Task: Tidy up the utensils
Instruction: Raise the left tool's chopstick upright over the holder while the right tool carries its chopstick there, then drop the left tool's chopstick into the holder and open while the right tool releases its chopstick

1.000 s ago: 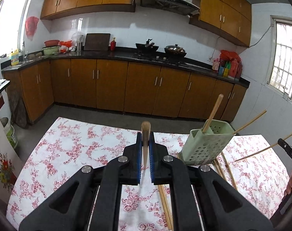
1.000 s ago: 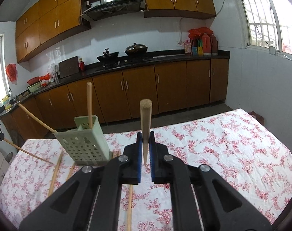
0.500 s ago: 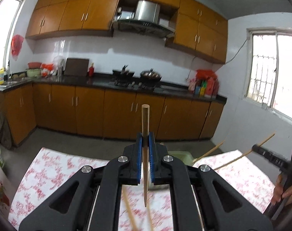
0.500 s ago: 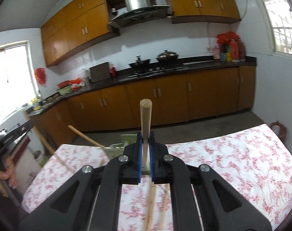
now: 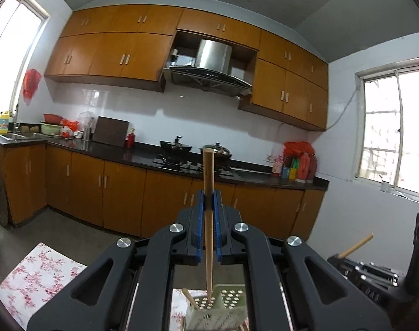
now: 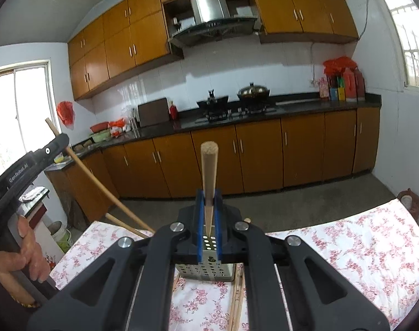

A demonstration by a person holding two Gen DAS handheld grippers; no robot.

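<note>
My left gripper (image 5: 208, 201) is shut on a wooden chopstick (image 5: 208, 220) held upright; its lower tip hangs just over the pale green perforated holder (image 5: 217, 313), where another chopstick (image 5: 190, 300) leans. My right gripper (image 6: 208, 201) is shut on a second upright chopstick (image 6: 208, 176), above the same green holder (image 6: 209, 271) on the floral tablecloth (image 6: 347, 251). In the right wrist view the left gripper (image 6: 30, 162) and the hand (image 6: 27, 253) holding it show at the left with a long chopstick (image 6: 99, 184) slanting down. Loose chopsticks (image 6: 235, 300) lie beside the holder.
Beyond the table stand brown kitchen cabinets (image 5: 121, 193) with a dark counter, a stove with pots (image 5: 179, 149) and a range hood. A window (image 5: 397, 138) is on the right wall. The right gripper's black body (image 5: 375, 273) shows low at the right in the left wrist view.
Both grippers have risen and tilted up with their chopsticks. The holder has dropped to the bottom of both views, now right under the held chopsticks; the table has largely left the left view.
</note>
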